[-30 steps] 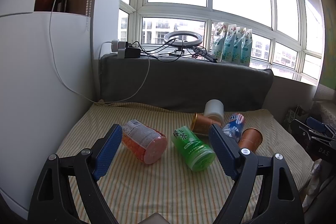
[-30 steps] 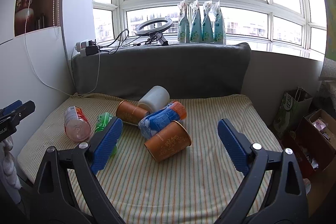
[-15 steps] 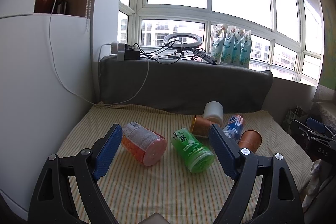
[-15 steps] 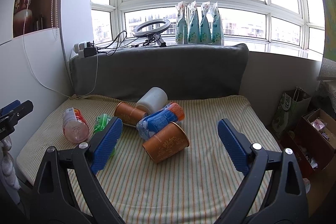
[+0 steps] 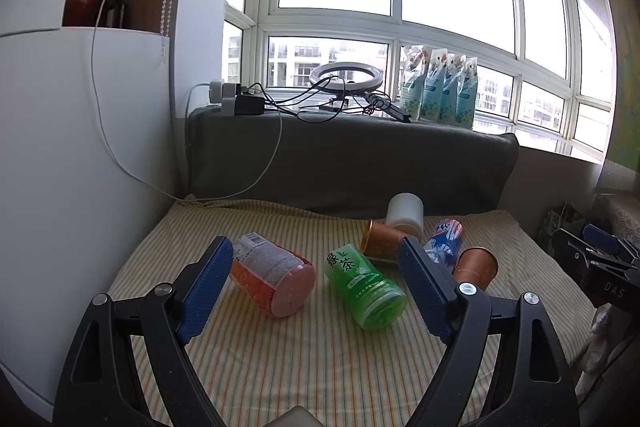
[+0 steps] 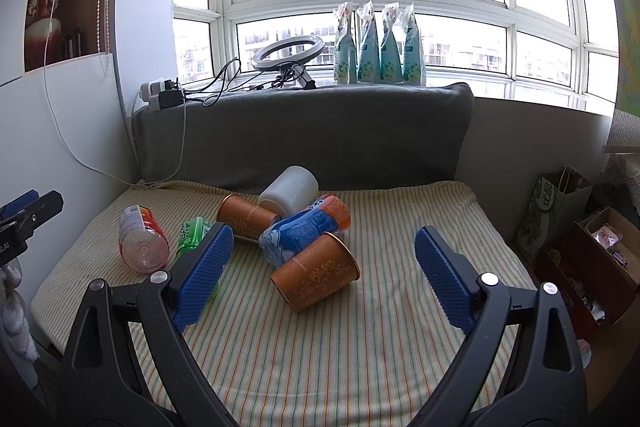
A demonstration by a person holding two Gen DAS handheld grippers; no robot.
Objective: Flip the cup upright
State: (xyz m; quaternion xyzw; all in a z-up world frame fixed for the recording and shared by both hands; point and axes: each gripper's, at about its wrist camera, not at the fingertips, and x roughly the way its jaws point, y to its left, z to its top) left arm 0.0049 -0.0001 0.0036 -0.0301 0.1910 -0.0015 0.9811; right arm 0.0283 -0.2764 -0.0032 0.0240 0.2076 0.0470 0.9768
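The copper cup [image 6: 316,275] is seen lying on its side on the striped bed [image 6: 360,347], touching the blue can [image 6: 304,229]. The jaws of the left gripper [image 5: 316,291] and right gripper [image 6: 320,275] are held apart, empty.

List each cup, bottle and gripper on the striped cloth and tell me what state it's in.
Near orange cup: on its side.
Far orange cup: on its side.
White cup: on its side.
Blue bottle: lying down.
Green bottle: lying down.
Red bottle: lying down.
Left hand-held gripper: open, empty.
Right hand-held gripper: open, empty.
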